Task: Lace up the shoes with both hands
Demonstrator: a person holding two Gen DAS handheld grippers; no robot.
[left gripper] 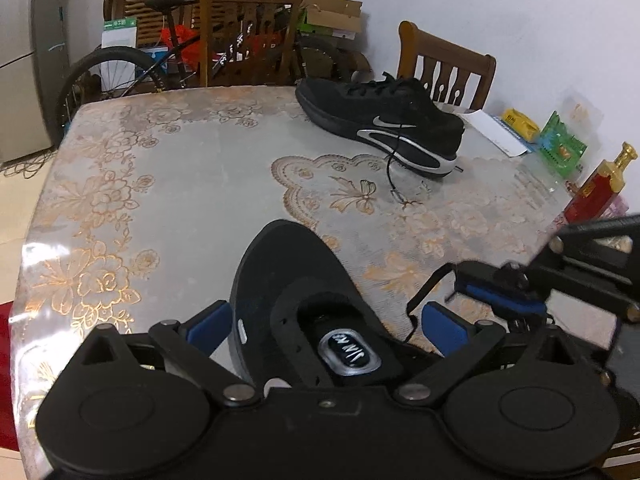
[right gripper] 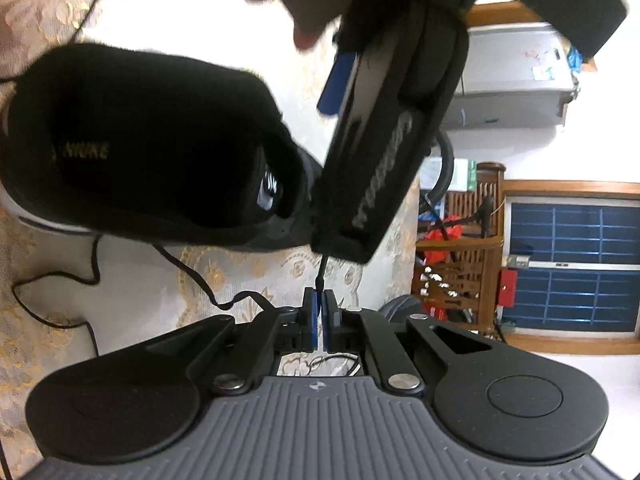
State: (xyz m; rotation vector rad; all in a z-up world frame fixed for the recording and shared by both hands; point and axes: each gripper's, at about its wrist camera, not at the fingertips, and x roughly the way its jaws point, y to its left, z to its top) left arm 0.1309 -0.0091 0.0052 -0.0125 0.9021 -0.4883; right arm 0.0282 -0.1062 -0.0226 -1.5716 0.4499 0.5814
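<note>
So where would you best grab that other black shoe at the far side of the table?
Probably at the heel collar of the far shoe, coming from above. It lies sole-down, its opening faces up, and its loose lace trails toward the table, clear of the heel.

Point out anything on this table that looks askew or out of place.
The far shoe near the table's back edge has one lace hanging loose down its side onto the tablecloth, not tied. The near shoe, between the open left gripper, has bare eyelets; its lace is pinched in the right gripper.
</note>
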